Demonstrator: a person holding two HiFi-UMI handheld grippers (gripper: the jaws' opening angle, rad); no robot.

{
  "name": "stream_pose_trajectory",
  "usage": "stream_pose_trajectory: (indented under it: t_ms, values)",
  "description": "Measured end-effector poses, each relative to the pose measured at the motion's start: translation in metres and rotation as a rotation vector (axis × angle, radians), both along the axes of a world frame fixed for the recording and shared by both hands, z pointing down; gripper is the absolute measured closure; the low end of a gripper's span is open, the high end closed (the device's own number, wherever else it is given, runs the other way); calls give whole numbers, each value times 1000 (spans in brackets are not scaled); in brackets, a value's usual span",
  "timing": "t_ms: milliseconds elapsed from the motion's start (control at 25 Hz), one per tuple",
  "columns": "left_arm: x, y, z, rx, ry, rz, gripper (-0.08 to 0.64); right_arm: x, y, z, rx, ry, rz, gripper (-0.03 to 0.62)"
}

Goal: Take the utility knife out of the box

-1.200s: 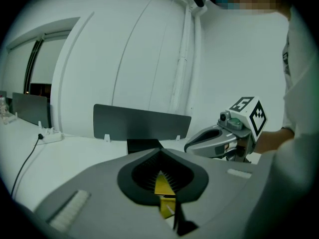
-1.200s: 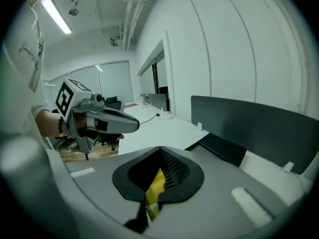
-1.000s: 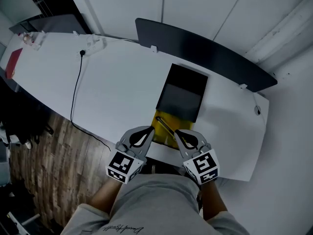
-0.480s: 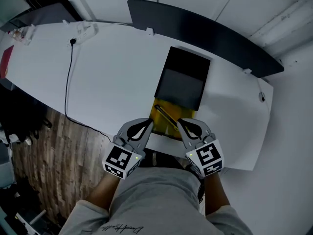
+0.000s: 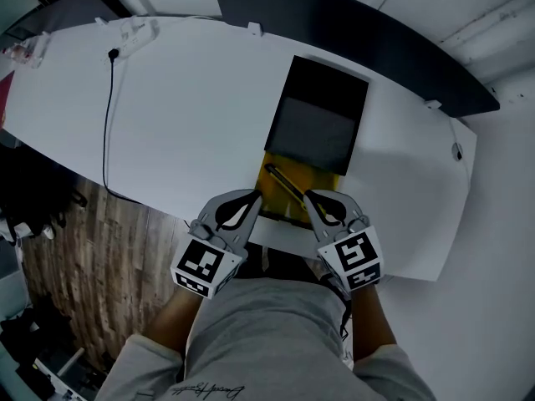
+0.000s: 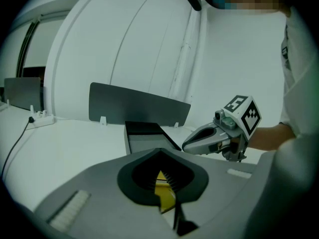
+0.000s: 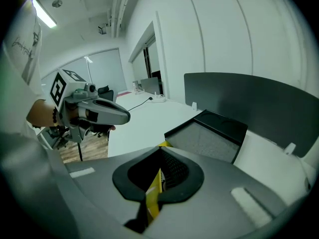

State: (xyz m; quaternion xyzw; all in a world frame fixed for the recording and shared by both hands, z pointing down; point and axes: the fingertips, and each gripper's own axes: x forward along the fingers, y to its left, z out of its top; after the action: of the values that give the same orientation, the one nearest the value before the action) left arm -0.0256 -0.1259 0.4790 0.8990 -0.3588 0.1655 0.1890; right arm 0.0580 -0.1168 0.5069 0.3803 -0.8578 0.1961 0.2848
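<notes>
An open box lies on the white table (image 5: 192, 115). Its black lid with a grey foam pad (image 5: 318, 124) is at the far end and its yellow tray (image 5: 299, 184) at the near end. A thin dark utility knife (image 5: 282, 184) lies slantwise in the yellow tray. My left gripper (image 5: 256, 195) is shut and empty just left of the tray's near corner. My right gripper (image 5: 308, 196) is shut and empty at the tray's near right. Yellow shows through both pairs of jaws in the left gripper view (image 6: 160, 151) and the right gripper view (image 7: 160, 150).
A dark partition panel (image 5: 359, 36) stands along the table's far edge. A power strip (image 5: 138, 30) and a black cable (image 5: 106, 124) lie at the far left. The table's near edge is right under the grippers, with wooden floor (image 5: 92, 257) to the left.
Both grippers have sunk a little towards the near end of the yellow tray. They stay shut.
</notes>
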Motion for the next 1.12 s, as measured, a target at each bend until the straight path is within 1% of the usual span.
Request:
stream_pose_trajectory:
  t_ms: [200,360,640,760,920,1120]
  values:
    - [-2,-1,13,-30,5,-11,560,-1,0,20,-29,48,-26,578]
    - [-4,0,25,-51,1,-15,560,-3,0,34,-56,67,-40,577]
    - [-6,-3,36,-70,5,-15,560,-6,-1,59,-107,116,-68,577]
    - [-7,-6,37,-65,3,-10,560,-7,-3,69,-130,135,-74,575]
    - [-11,-8,45,-81,1,-16,560,-10,-4,82,-161,168,-98,560]
    - [-16,-8,56,-111,2,-33,560,-12,-2,99,-189,228,-146,526]
